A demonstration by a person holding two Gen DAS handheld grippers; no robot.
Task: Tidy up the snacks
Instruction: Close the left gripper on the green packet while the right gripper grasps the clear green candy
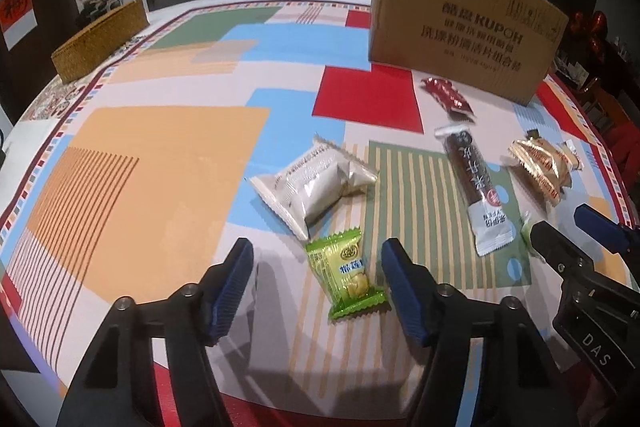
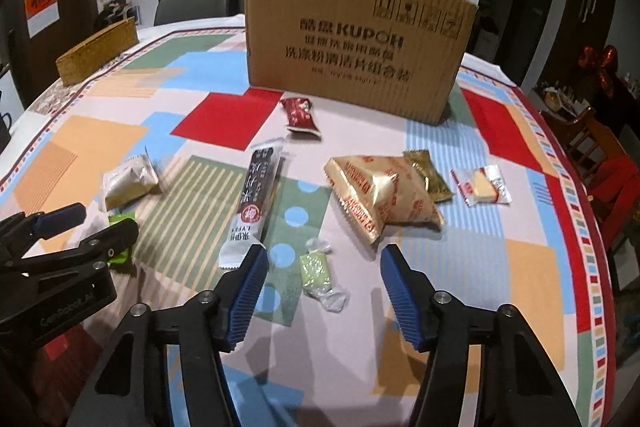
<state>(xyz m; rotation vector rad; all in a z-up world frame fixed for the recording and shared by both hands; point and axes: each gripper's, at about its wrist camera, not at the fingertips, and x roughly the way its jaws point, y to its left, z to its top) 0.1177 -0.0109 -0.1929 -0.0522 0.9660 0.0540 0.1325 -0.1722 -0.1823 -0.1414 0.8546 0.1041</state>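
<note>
Nothing sorted yet: snacks lie loose on the surface (image 1: 160, 155), left tongs (image 1: 316, 283) released around the green pack (image 1: 347, 277), right tongs (image 2: 324, 281) released around the pale candy (image 2: 318, 271) at lower centre.

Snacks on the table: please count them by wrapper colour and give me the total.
Green: 2, the green packet and the pale green candy
White or silver: 2, the white packet and the long dark bar
Gold: 2, the large gold bag and the small gold packet
Red: 1, the red packet
Clear: 1, the clear-wrapped cake
Total: 8

Glossy plastic green snack wrapper (image 1: 347, 275), matt cardboard box (image 1: 464, 27)
</note>
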